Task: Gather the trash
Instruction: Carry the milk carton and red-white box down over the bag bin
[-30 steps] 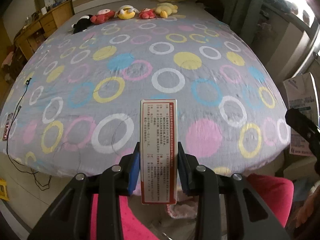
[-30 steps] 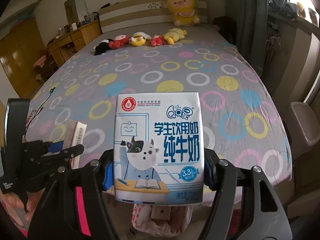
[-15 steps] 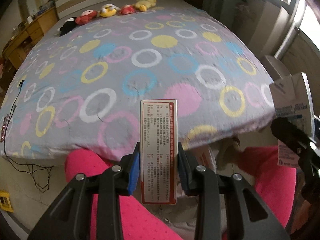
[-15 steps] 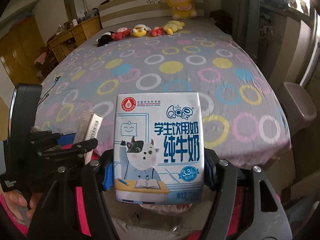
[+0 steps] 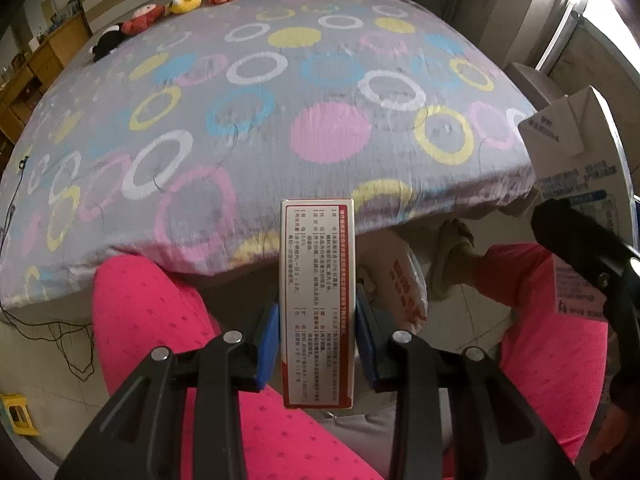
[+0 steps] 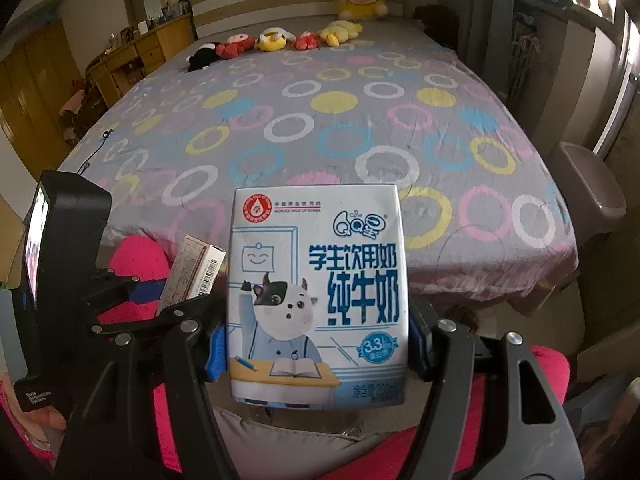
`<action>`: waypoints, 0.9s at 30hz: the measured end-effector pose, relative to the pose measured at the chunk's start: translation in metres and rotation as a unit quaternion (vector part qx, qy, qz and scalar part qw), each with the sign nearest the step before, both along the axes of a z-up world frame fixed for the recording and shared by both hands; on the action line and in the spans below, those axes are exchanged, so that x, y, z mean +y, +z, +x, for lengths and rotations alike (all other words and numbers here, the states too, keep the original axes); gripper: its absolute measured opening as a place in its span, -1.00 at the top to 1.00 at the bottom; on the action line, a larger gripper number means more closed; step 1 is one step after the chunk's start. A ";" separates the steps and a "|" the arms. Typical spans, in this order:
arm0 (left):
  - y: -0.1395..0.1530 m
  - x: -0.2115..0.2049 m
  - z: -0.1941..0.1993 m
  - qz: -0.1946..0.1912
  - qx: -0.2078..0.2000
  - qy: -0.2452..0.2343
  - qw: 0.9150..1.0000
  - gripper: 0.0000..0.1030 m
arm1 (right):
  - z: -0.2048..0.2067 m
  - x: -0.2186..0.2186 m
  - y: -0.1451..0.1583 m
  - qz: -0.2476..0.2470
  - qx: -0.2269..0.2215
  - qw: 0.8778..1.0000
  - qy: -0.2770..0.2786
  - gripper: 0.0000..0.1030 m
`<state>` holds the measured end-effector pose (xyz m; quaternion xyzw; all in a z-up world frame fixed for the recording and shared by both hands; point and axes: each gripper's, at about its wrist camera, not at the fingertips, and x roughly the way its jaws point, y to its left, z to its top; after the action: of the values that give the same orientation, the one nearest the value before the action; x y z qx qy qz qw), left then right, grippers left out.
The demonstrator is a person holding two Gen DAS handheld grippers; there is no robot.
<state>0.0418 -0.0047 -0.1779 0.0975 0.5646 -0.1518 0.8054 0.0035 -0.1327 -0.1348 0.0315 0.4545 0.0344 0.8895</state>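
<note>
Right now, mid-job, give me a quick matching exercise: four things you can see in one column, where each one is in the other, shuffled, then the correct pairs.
Things:
1. milk carton
2. red-and-white box
3. plush toys
4. white plastic bag

Places:
A. on the floor by the foot of the bed
B. in the left gripper
C. in the right gripper
D. in a row at the far end of the bed

Pairs: 1-C, 2-B, 3-D, 4-A

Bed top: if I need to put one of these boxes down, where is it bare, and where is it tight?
The bedspread is bare from its near edge up to the row of soft toys by the headboard. A thin cable lies at its left edge. It is tight down front: the plastic bag sits between the person's pink-clad knees.
</note>
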 end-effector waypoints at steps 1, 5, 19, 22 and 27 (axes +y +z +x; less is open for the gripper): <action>-0.004 -0.001 0.000 0.003 0.003 0.000 1.000 0.36 | 0.000 0.000 -0.003 0.000 0.003 1.000 0.000 -0.26; -0.016 -0.003 0.001 0.005 0.015 0.002 1.000 0.36 | 0.002 0.002 -0.017 0.004 0.019 1.000 0.002 -0.26; -0.066 -0.018 0.007 0.015 0.068 -0.003 0.998 0.36 | 0.018 -0.003 -0.072 0.022 0.081 0.996 -0.011 -0.26; -0.078 -0.019 0.010 0.013 0.083 -0.003 0.996 0.36 | 0.022 -0.007 -0.084 0.027 0.095 0.995 -0.018 -0.26; -0.097 -0.022 0.015 0.008 0.109 -0.003 0.994 0.36 | 0.029 -0.013 -0.104 0.032 0.118 0.992 -0.028 -0.26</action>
<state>0.0563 -0.0266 -0.2747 0.0888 0.6502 -0.1596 0.7375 0.0329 -0.1457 -0.2388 0.0765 0.5538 0.0196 0.8289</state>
